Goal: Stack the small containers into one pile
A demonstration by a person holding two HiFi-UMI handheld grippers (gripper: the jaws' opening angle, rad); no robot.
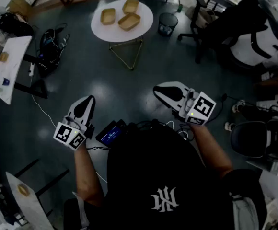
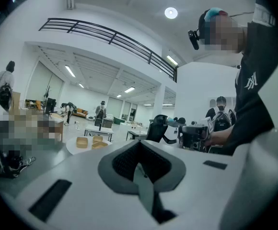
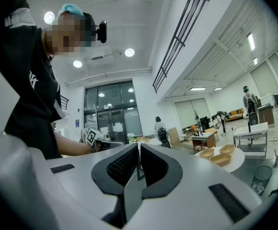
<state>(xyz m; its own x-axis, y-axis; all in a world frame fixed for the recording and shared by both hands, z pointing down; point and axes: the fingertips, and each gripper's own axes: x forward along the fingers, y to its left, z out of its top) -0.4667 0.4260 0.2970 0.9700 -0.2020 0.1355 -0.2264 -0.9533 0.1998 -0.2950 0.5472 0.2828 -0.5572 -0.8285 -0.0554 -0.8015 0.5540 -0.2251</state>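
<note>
Left hand-held gripper (image 1: 87,101) and right hand-held gripper (image 1: 159,91) hover empty, jaws together, far from small containers (image 1: 129,21).

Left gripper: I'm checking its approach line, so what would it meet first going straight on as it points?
Nothing close. The left gripper aims just right of the round table; the first thing in line is perhaps the distant desk, though depth is unclear.
</note>
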